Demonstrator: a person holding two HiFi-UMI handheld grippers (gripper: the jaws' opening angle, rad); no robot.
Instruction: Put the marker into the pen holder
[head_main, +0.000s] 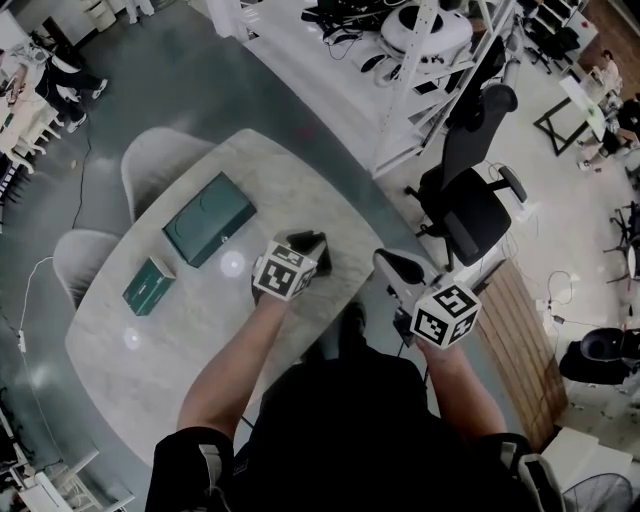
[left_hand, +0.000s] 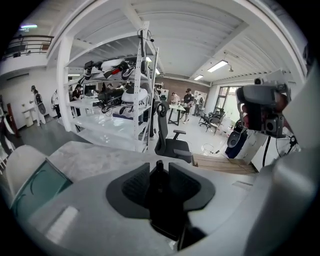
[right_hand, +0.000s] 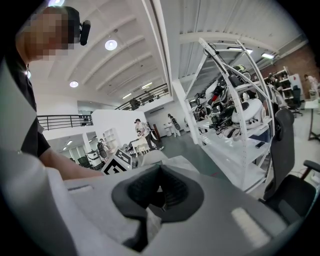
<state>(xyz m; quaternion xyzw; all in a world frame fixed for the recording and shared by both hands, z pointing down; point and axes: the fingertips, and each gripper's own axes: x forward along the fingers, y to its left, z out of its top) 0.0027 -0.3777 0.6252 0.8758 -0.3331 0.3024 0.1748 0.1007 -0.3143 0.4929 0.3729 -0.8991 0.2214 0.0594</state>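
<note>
Forearms are stretching forward from the dark-shirted torso, each carrying a gripper. Right of the large green box (head_main: 208, 218) and nearer the person, the left gripper (head_main: 305, 244) is tilting down over the table (head_main: 170, 340) with its jaws standing wide. The marker (left_hand: 159, 175) is rising upright between the pads, and neither pad seems to be pressing on it. Its lower end is apparently sitting in what looks like the dark pen holder (left_hand: 166, 225) beneath. Further right of the box, past the table's edge, the right gripper (head_main: 388, 264) is hanging idle, its jaws drawn together on nothing.

Judging by this, the placing is looking all but done, so the danger is lying in the retreat. With the cap poking up between the pads, a slanted or sideways pull-back risks hooking it. That could drag the marker out or tip the holder, which is standing on the box's right, toward the table's near edge. Lifting straight along the marker's line seems the safer move.

Left of the large box, a small green box (head_main: 148, 285) is lying well clear of the work.
</note>
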